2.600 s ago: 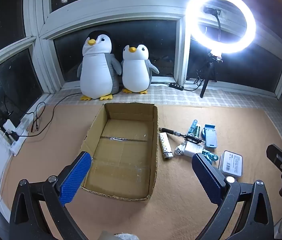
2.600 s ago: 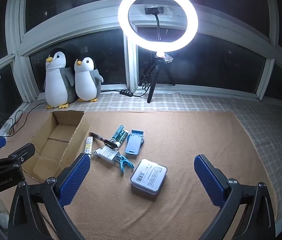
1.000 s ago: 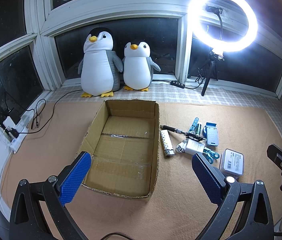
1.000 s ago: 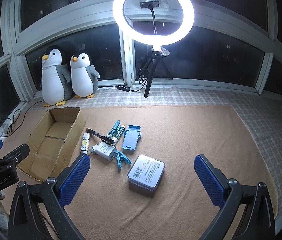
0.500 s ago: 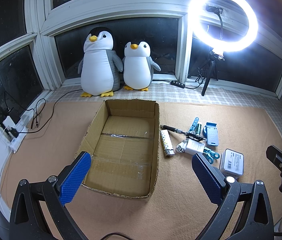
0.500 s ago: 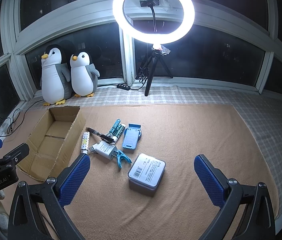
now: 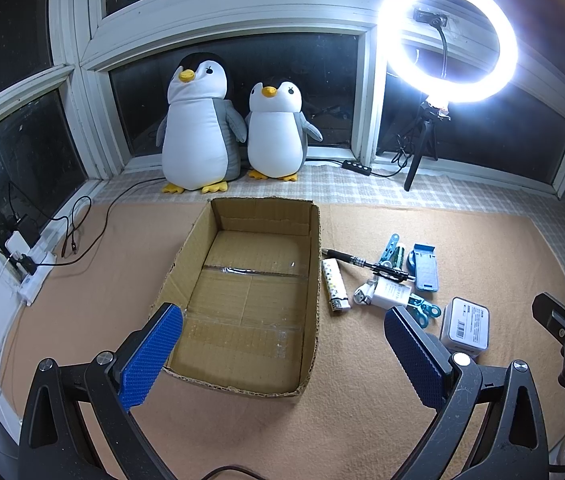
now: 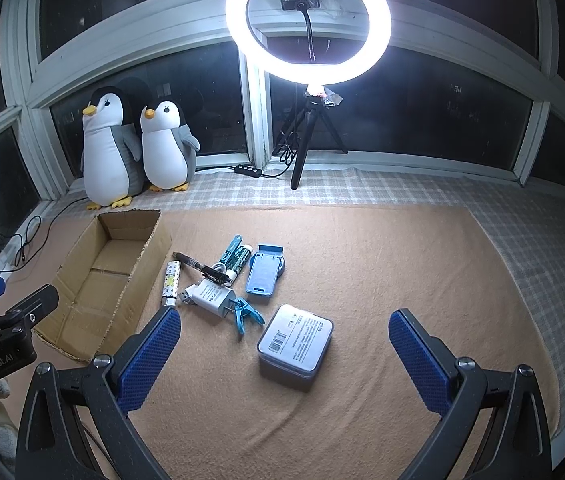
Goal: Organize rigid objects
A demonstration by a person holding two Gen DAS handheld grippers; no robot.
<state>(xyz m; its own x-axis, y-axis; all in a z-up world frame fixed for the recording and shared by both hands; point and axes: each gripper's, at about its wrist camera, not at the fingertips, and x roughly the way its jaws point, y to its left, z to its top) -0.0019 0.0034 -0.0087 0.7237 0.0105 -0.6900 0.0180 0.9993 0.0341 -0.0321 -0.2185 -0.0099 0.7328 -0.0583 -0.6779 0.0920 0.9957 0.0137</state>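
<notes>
An empty cardboard box point(image 7: 314, 264) point(image 8: 150, 256) lies open on the tan mat. Right of it lie a patterned lighter point(image 7: 334, 285) point(image 8: 170, 282), a black pen point(image 7: 366, 264) point(image 8: 198, 266), a white charger point(image 7: 390, 294) point(image 8: 210, 294), a teal clip point(image 7: 422, 310) point(image 8: 244, 312), a blue phone stand point(image 7: 425, 267) point(image 8: 263, 274) and a grey tin point(image 7: 465, 325) point(image 8: 295, 340). My left gripper point(image 7: 282, 356) hangs open over the box's near edge. My right gripper point(image 8: 284, 358) stands open above the tin, holding nothing.
Two plush penguins point(image 7: 198, 128) point(image 8: 164, 148) and a ring light on a tripod point(image 7: 448, 40) point(image 8: 308, 16) stand by the window. A power strip with cables point(image 7: 30, 276) lies at the mat's left edge. Checked cloth point(image 8: 522, 240) borders the mat on the right.
Both grippers have drifted slightly; the right one has come a little closer to the tin. Nothing was picked up or moved.
</notes>
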